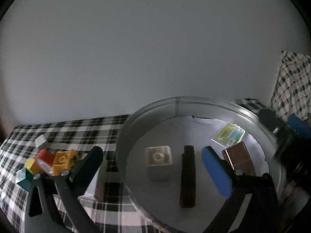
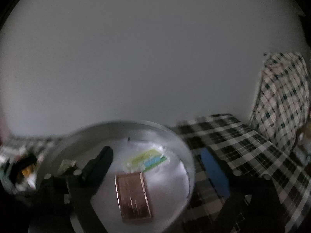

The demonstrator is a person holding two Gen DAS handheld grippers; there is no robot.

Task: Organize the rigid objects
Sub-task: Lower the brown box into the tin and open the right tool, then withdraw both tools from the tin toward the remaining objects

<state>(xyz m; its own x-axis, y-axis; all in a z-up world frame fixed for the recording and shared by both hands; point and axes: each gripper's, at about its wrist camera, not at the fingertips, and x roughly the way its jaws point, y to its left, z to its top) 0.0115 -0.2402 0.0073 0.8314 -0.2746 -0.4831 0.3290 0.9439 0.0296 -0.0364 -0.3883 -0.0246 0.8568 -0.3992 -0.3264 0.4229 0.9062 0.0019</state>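
Left gripper [image 1: 155, 165] gapes over the round tray [image 1: 124, 136] holding a dark bar [image 1: 188, 176].

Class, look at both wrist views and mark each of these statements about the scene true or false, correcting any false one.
1. The round metal tray holds a cream block. True.
2. The left gripper is clamped on the dark brown bar. False: its jaws stand wide open, and the bar lies free between them.
3. The red and yellow toy blocks sit inside the tray. False: they lie outside it on the checked cloth.
4. A copper-coloured box lies in the tray near a green and blue card. True.
5. The right gripper is open. True.
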